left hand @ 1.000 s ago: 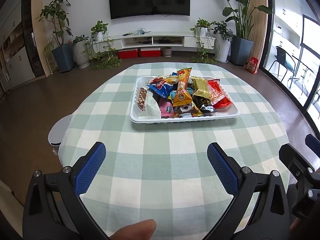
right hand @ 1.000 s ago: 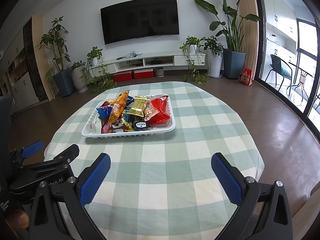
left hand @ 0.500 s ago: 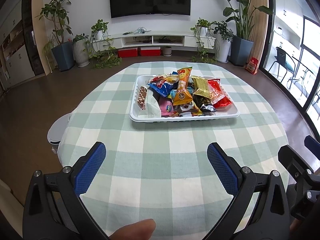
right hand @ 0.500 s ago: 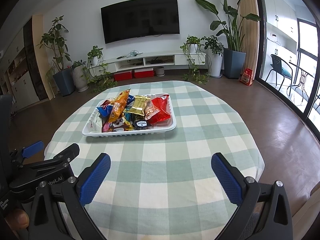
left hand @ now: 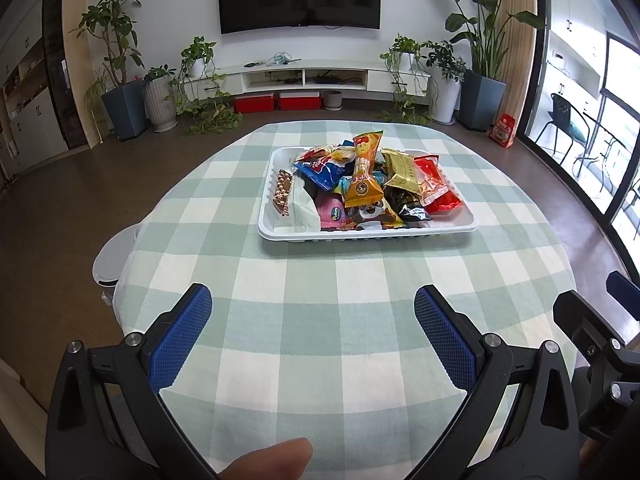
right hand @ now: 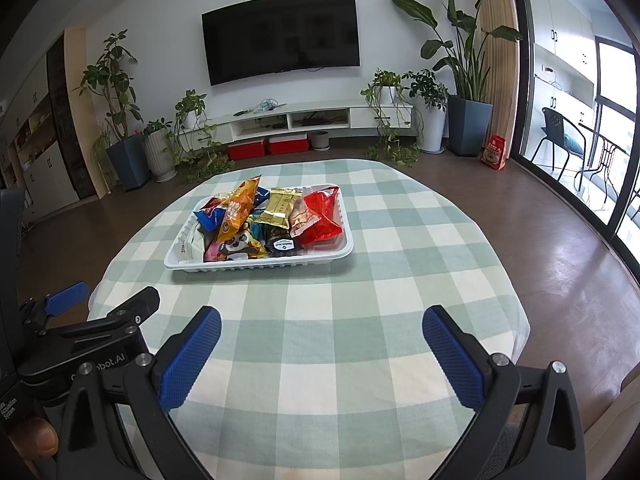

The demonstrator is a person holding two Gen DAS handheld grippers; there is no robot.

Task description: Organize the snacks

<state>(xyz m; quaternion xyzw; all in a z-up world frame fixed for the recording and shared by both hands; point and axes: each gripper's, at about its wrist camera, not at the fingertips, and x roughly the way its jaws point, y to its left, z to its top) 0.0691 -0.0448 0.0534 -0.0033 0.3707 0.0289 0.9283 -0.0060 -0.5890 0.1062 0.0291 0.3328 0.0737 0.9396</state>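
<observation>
Left gripper [left hand: 312, 312]: hovered over the near part of the tabletop, jaws spread wide and holding nothing; its blue pads [left hand: 180, 336] showed at either side of the left wrist view.
Right gripper [right hand: 322, 334]: also over the near edge, jaws released and empty, just beside the left gripper, which showed at the left margin of the right wrist view.
Thumb [left hand: 268, 460]: a fingertip lay at the bottom of the left wrist view, behind the left gripper.
Tabletop [left hand: 320, 320]: round, covered by a green and white checked cloth.
Tray [left hand: 368, 234]: white, rectangular, set on the far half of the tabletop, well apart from both grippers.
Snacks [left hand: 372, 184]: piled loosely in the tray, overlapping one another.
Orange packet [left hand: 362, 172]: lay on top near the middle of the pile, propped up at its far end.
Gold packet [left hand: 402, 170]: just right of the orange packet.
Red packet [left hand: 438, 188]: at the right end of the tray, touching the gold packet.
Blue packet [left hand: 320, 168]: left of the orange packet, toward the far side.
Chocolate bar [left hand: 282, 192]: lay along the left end of the tray, beside a white packet [left hand: 304, 208].
Television [right hand: 280, 42]: dark, on the far wall above a low white shelf [right hand: 296, 118].
Potted plants [right hand: 466, 80]: stood along the far wall on both sides.
</observation>
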